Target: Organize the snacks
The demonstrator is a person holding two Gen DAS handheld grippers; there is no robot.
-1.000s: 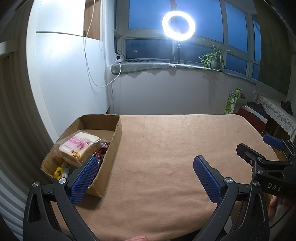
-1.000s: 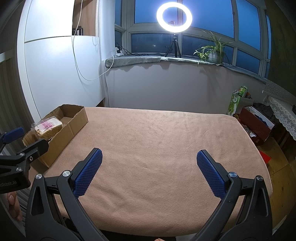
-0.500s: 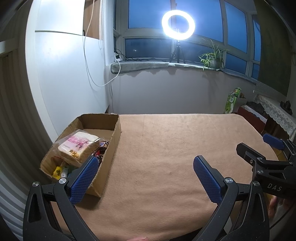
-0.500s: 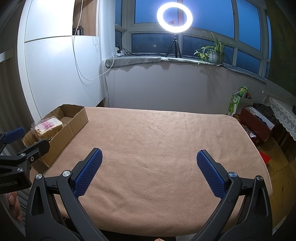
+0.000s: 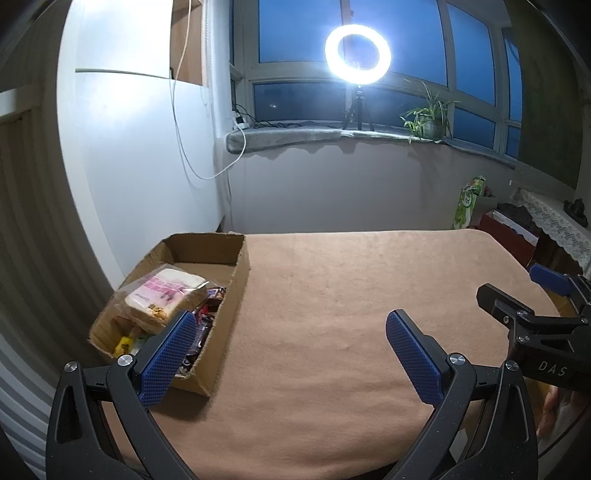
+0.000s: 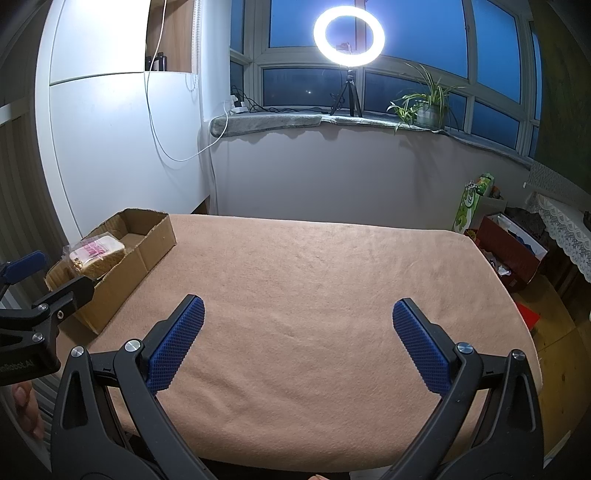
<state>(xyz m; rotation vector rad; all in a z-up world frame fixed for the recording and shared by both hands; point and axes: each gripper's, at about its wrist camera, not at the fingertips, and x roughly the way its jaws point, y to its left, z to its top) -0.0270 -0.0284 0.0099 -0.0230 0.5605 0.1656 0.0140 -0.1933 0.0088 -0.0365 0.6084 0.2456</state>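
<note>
**Both grippers hovering empty over the table, snacks in the box at the left**

We are holding the left gripper (image 5: 288, 350) above the near left part of the table (image 5: 332, 314), its blue pads spread wide with nothing between them. Its left pad is overlapping the near end of the cardboard box (image 5: 236, 288) in the left wrist view. We are holding the right gripper (image 6: 297, 339) over the near middle of the table, jaws likewise wide apart and empty.

The box is sitting along the table's left edge, its long axis running from near to far. Its far half is showing bare cardboard, while the snacks are crowding the near half. A bagged loaf of sliced bread (image 5: 166, 293) is lying on top, label up, its length pointing roughly toward the far right. Dark candy wrappers (image 5: 207, 317) are lying beside it against the right wall, and a yellow packet (image 5: 123, 343) is sitting at the near left corner.

A ring light (image 6: 349, 35) is glowing on the far windowsill beside a potted plant (image 6: 424, 105).
</note>
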